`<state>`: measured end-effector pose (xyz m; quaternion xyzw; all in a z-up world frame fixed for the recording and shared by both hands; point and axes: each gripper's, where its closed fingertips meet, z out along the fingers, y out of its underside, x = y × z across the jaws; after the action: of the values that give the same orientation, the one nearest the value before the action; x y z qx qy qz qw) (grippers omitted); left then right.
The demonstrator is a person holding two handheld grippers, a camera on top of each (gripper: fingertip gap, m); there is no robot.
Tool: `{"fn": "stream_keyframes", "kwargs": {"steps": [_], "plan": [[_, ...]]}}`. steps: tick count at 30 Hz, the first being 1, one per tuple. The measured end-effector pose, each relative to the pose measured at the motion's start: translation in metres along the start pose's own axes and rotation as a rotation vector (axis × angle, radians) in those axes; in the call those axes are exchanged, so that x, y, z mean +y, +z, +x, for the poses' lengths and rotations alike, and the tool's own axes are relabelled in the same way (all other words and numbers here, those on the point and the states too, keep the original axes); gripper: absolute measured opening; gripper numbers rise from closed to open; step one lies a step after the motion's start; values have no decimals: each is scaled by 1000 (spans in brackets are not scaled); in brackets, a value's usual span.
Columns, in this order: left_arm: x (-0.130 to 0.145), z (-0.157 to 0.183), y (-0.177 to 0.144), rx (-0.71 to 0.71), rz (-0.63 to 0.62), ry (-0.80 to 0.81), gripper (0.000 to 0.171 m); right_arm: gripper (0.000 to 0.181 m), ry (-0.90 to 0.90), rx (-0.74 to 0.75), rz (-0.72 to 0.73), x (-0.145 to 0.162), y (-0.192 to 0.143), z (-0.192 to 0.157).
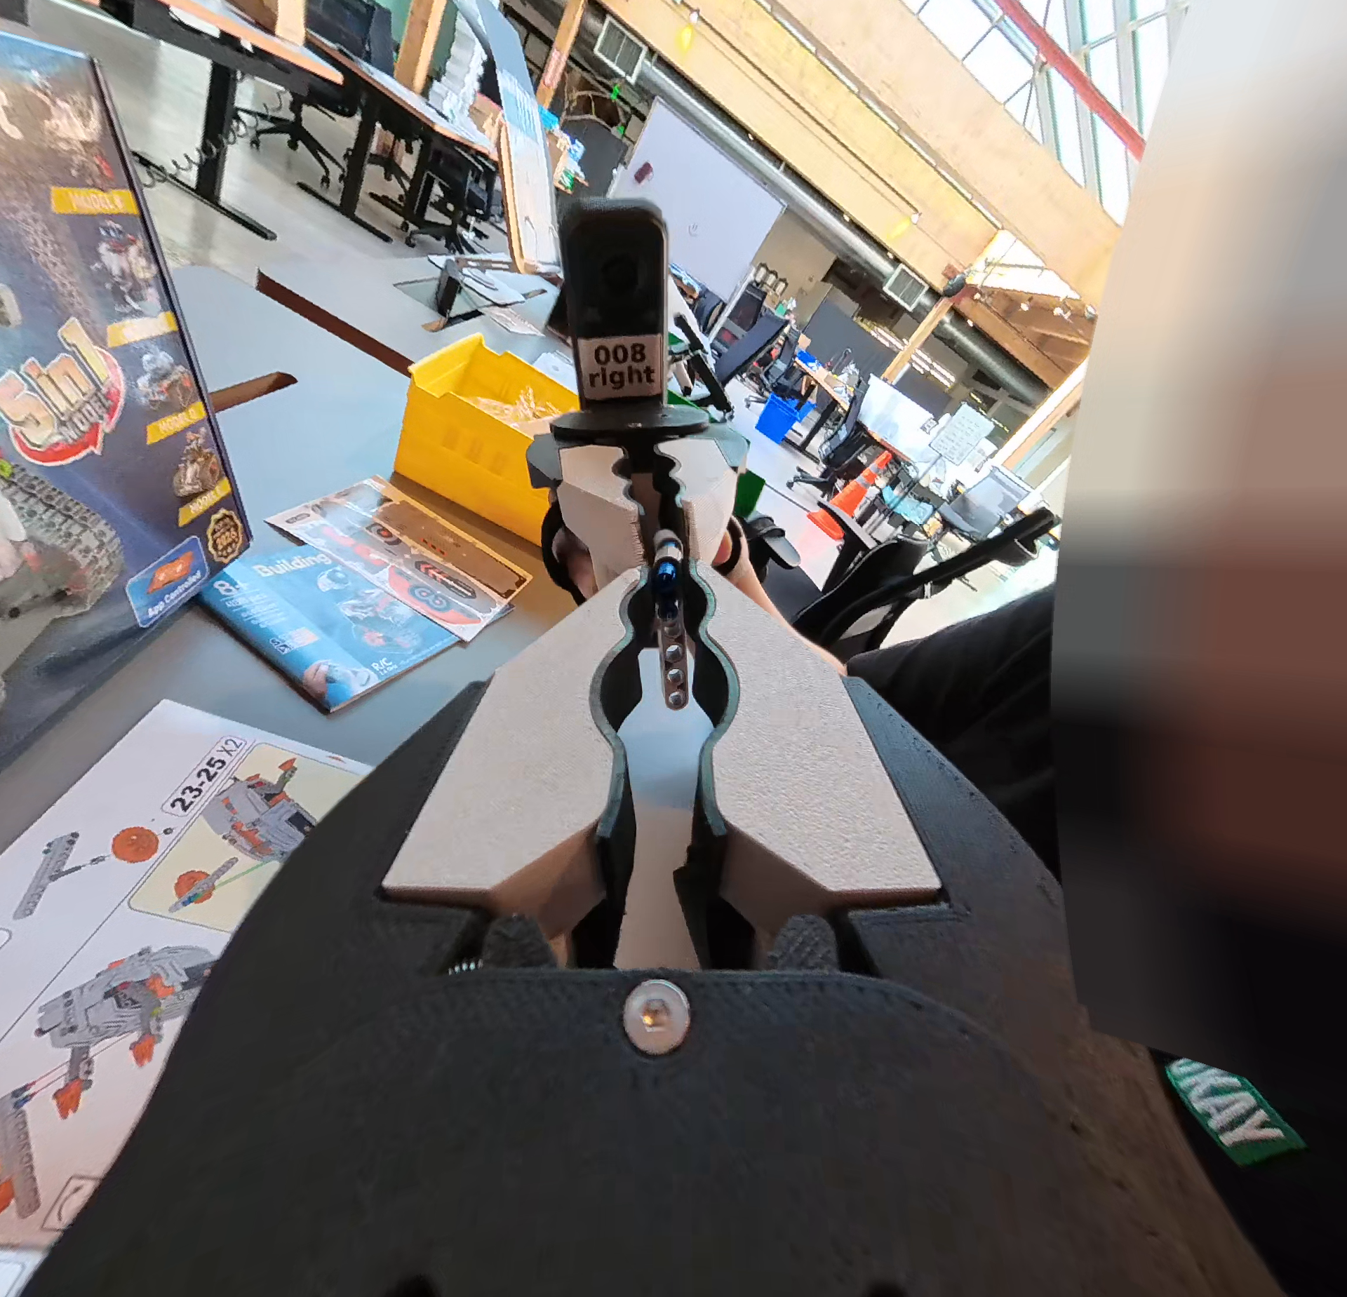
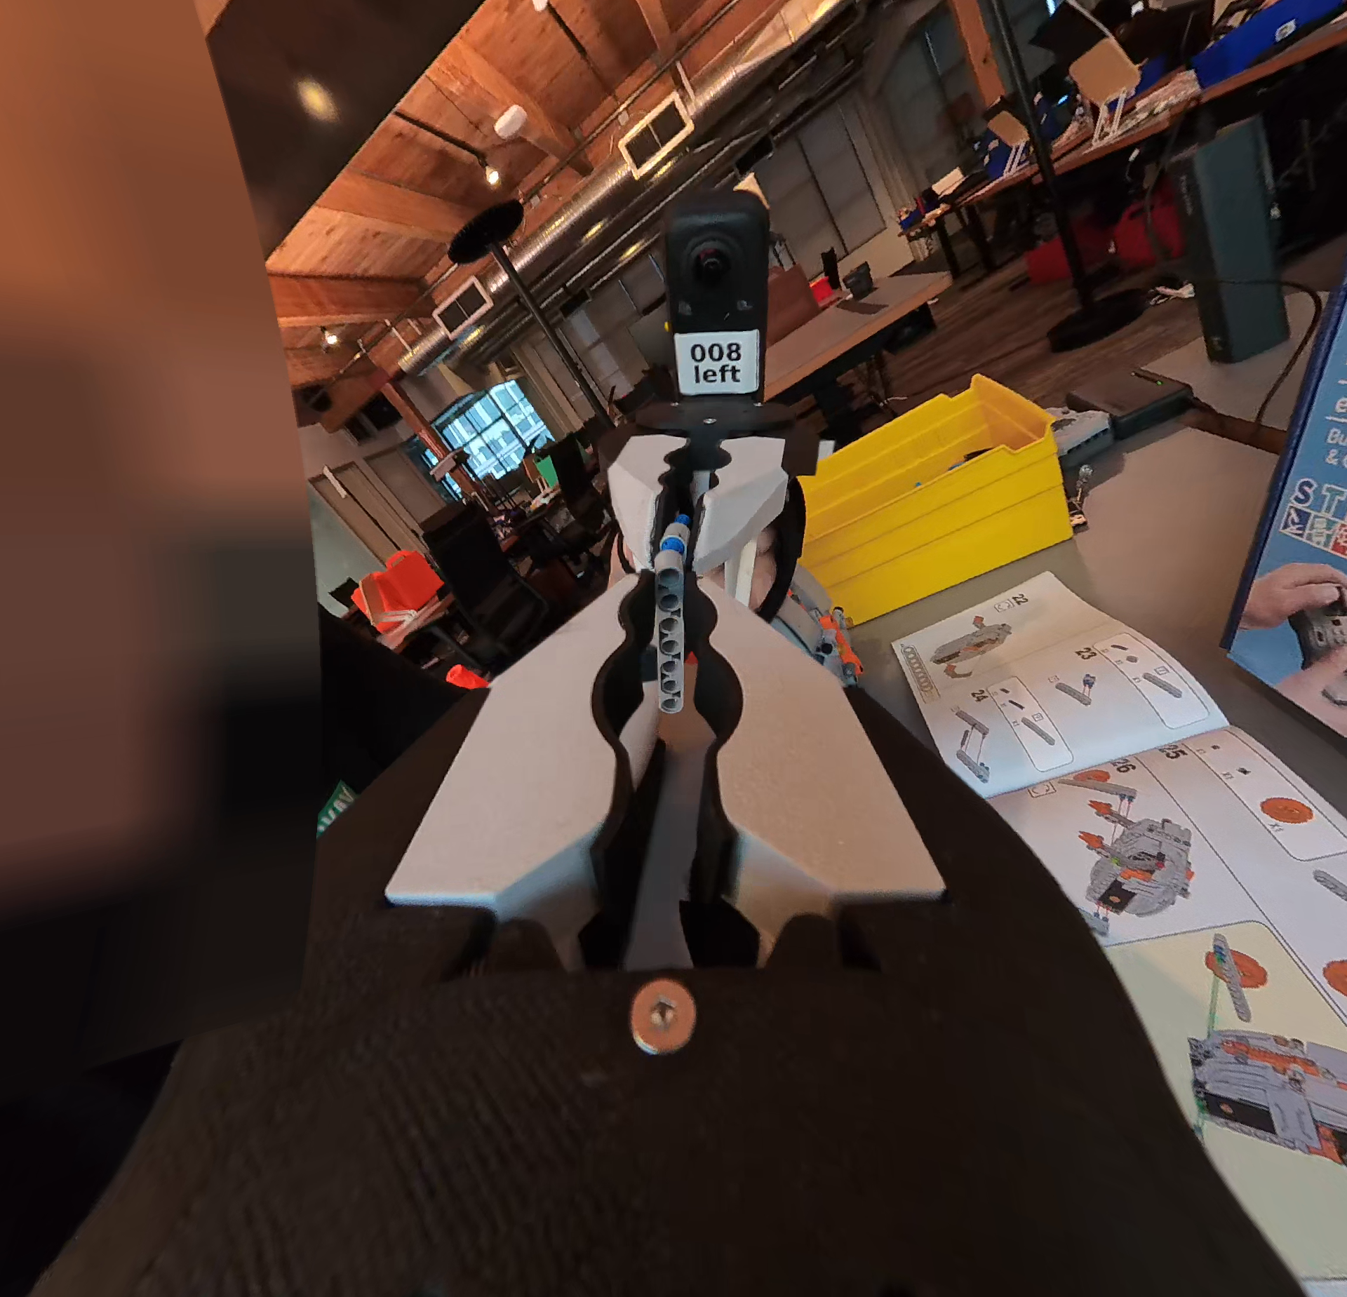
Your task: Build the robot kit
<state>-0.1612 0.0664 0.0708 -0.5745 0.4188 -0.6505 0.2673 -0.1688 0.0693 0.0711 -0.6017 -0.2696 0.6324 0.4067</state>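
My two grippers meet tip to tip above the table. My right gripper (image 2: 667,577) is shut on a grey beam with holes (image 2: 669,642), which shows in the gap between its fingers. My left gripper (image 1: 667,580) is shut on a small blue pin (image 1: 665,575), which sits at the beam's end. The beam (image 1: 674,668) also shows in the left wrist view, running down behind the left fingers. The right gripper (image 1: 652,511) faces the left camera. The left gripper (image 2: 681,519) faces the right camera with the blue pin (image 2: 679,529) in its jaws.
A yellow bin (image 1: 466,424) (image 2: 947,489) stands on the grey table (image 1: 306,424). An open instruction booklet (image 1: 109,861) (image 2: 1093,715) lies near. A tall kit box (image 1: 87,387) (image 2: 1297,533), a blue booklet (image 1: 328,621), a sticker sheet (image 1: 415,548) and a grey-orange model (image 2: 824,628) are close by. Only a small space, under 4 cm, lies between the two pairs of fingers.
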Motion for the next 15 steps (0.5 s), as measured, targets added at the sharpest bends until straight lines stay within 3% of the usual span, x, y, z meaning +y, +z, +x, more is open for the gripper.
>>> {"fn": "stream_keyframes", "kwargs": {"steps": [15], "plan": [[-13,-6,2,-54,72,-8,6,5,116,-15,119,-16,-3,6]]}}
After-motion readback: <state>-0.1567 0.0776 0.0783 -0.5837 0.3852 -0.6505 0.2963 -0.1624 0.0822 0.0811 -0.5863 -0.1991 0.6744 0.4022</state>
